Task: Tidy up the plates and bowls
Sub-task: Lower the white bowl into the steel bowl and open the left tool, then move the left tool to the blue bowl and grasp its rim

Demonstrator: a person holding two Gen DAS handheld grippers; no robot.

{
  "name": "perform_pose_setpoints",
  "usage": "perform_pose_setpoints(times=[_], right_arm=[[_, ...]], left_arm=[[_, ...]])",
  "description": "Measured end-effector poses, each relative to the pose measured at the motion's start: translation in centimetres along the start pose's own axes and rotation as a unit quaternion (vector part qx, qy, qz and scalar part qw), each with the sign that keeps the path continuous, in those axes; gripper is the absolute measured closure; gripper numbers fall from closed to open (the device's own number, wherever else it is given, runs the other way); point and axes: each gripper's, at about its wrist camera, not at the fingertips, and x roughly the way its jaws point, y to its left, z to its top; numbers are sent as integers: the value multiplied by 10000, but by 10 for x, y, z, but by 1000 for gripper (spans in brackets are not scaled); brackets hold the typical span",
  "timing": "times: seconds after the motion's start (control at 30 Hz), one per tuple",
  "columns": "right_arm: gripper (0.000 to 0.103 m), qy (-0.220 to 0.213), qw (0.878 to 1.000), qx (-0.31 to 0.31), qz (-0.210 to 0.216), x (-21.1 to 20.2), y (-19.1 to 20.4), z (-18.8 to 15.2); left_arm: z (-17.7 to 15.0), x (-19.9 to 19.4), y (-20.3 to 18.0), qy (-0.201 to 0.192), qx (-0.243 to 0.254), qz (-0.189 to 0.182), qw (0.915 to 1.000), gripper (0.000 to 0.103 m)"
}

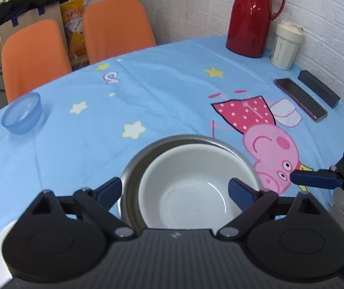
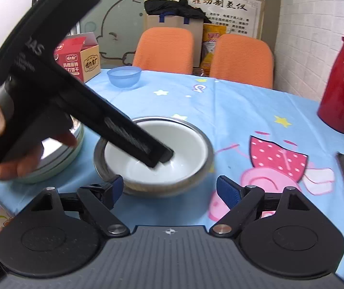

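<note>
The left gripper [image 1: 174, 190] is seen with its jaws spread wide, one finger outside the near rim of the nested bowls and the other inside the white bowl [image 1: 188, 192], nothing being clamped. In the right wrist view its nose is shown dipped into that bowl. The right gripper [image 2: 169, 187] is held just short of the stack, likewise spread apart and empty. The white bowl is seated inside a steel bowl [image 1: 133, 168], and the pair rests on the blue cartoon tablecloth [image 1: 172, 96]. Just beside it, under the person's left hand [image 2: 15, 154], a pale green plate [image 2: 58, 166] is partly hidden. A blue bowl [image 2: 124, 77] is left well apart, near the far edge by the orange chairs [image 2: 167, 48]. The step in hand is judged to be the seating or release of the white bowl in the stack. Next, the blue bowl would probably have to be fetched, which calls for a long reach and a rim pinch.
</note>
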Motion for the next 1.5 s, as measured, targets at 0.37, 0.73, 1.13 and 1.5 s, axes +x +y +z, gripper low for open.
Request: perform_pose_setpoints(times=[0.37, 0.73, 1.13, 1.5], right_arm=[[0, -275, 9984, 488, 52, -4, -22, 8], [0, -333, 9975, 247, 571, 51, -9, 83], [0, 96, 9924, -597, 1075, 179, 37, 186], [0, 963, 9865, -695, 1126, 287, 60, 198]], left_arm=[[5, -40, 42, -501, -356, 642, 9960, 9], [-8, -37, 130, -325, -981, 1141, 9881, 9], [54, 10, 265, -417, -2139, 1054, 9703, 8], [91, 99, 310, 129, -2381, 989, 9661, 8]])
